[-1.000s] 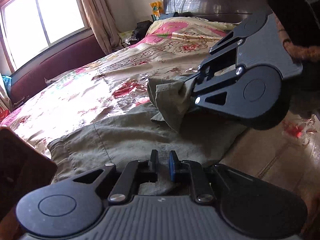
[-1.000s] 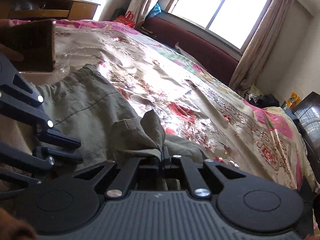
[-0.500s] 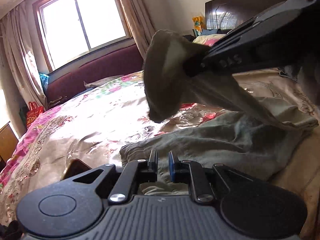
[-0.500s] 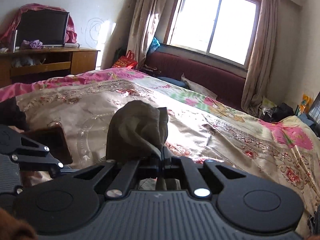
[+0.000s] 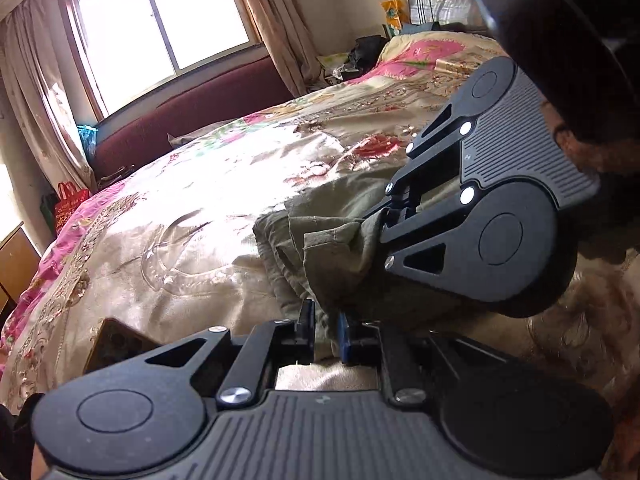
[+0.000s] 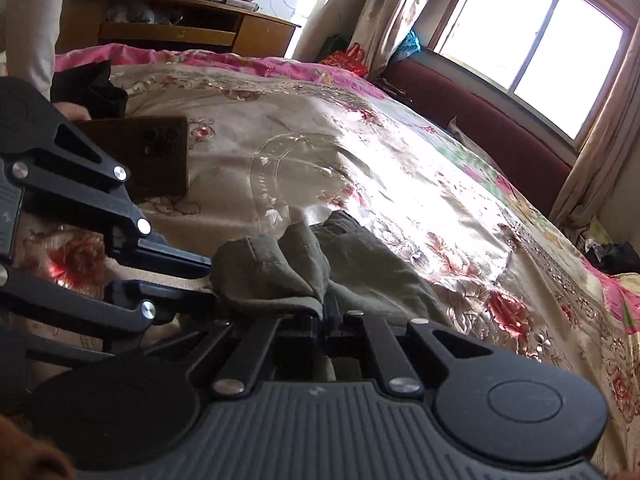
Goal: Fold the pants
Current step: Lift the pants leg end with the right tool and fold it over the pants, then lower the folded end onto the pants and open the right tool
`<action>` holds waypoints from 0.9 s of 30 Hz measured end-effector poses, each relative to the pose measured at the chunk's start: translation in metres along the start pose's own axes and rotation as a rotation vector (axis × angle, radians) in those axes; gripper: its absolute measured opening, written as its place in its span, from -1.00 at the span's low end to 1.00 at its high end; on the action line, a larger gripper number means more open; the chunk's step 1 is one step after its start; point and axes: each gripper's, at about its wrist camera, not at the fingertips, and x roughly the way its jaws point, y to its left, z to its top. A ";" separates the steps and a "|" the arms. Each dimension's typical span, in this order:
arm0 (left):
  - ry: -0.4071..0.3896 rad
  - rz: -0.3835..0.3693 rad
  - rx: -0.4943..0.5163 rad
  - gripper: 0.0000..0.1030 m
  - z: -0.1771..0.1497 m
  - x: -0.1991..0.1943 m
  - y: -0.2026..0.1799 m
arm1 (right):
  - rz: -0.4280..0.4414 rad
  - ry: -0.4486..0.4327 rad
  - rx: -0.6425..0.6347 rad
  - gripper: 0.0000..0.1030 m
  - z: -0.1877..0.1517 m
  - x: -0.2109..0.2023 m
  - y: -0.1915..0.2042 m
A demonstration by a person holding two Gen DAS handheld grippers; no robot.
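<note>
Olive-green pants (image 5: 320,248) lie bunched on a shiny floral bedspread (image 5: 192,216). My left gripper (image 5: 325,320) sits at the near edge of the heap, its jaws shut on a fold of cloth that hangs between them. My right gripper (image 5: 385,216) comes in from the right, shut on a gathered end of the pants. In the right wrist view my right gripper (image 6: 324,308) pinches the pants (image 6: 360,256) just above its tips. My left gripper (image 6: 210,280) enters from the left, its fingers around the same bunched end. Both grippers are close together.
A dark phone (image 6: 152,156) lies on the bedspread just beyond my left gripper, seen too as the phone (image 5: 116,344) at lower left. A dark garment (image 6: 92,88) lies at the bed's far corner. A maroon bench (image 5: 192,116) runs under the window; pillows (image 5: 424,48) sit by the headboard.
My right gripper lifted its end of the pants high, carried it across, and lowered it beside my left gripper. Both views swung toward the window side of the bed.
</note>
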 end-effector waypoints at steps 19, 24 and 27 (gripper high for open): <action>-0.004 0.046 -0.138 -0.40 0.002 -0.010 0.032 | 0.194 -0.045 -0.105 -0.36 -0.027 -0.066 0.000; -0.056 -0.061 -0.178 -0.17 0.021 -0.009 0.025 | 0.020 0.029 -0.084 -0.38 -0.059 -0.078 -0.036; -0.013 -0.064 -0.166 -0.17 0.024 0.009 0.018 | -0.050 0.107 -0.057 -0.42 -0.083 -0.078 -0.055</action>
